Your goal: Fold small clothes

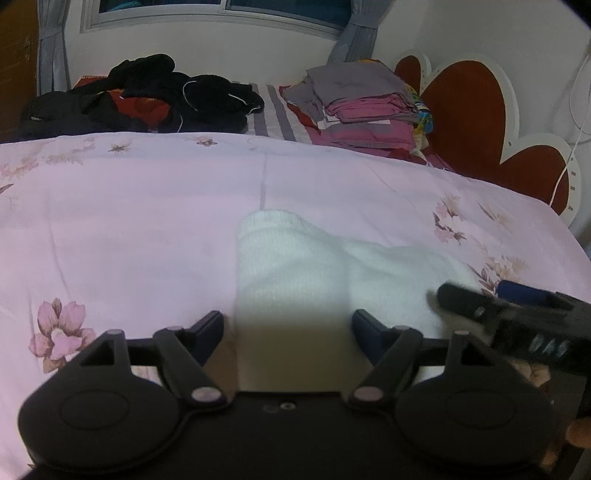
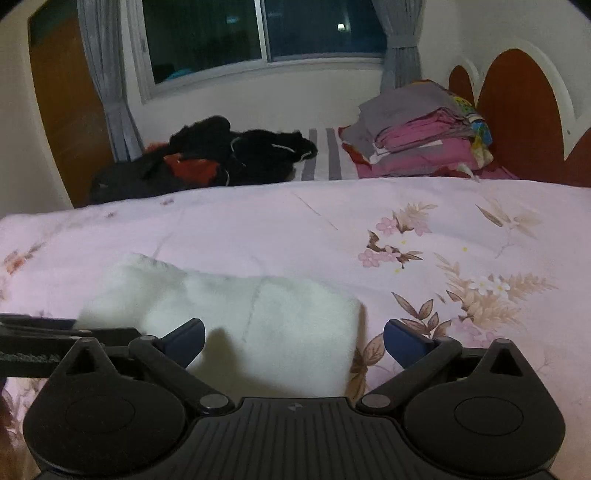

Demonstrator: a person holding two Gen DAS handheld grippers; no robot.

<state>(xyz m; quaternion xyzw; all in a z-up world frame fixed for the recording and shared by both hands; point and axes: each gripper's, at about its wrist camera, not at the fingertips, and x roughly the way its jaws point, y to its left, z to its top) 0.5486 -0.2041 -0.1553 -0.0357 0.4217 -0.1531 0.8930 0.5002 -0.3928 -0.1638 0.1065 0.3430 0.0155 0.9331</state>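
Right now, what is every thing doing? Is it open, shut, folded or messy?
Left gripper: open, holding nothing.
Right gripper: open, holding nothing.
White garment: lying flat on the quilt, not gripped.
Pink floral quilt: spread out.
Black clothes: heaped, unfolded.
Pink and grey stack: folded.
Window: looks shut.

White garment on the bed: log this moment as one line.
item: white knit garment flat on floral bedspread | left gripper: open, over garment | right gripper: open, nothing held | phase: released

Pink floral bed [image 2: 295, 229] carries a white garment [image 2: 258, 317], perhaps knitted.
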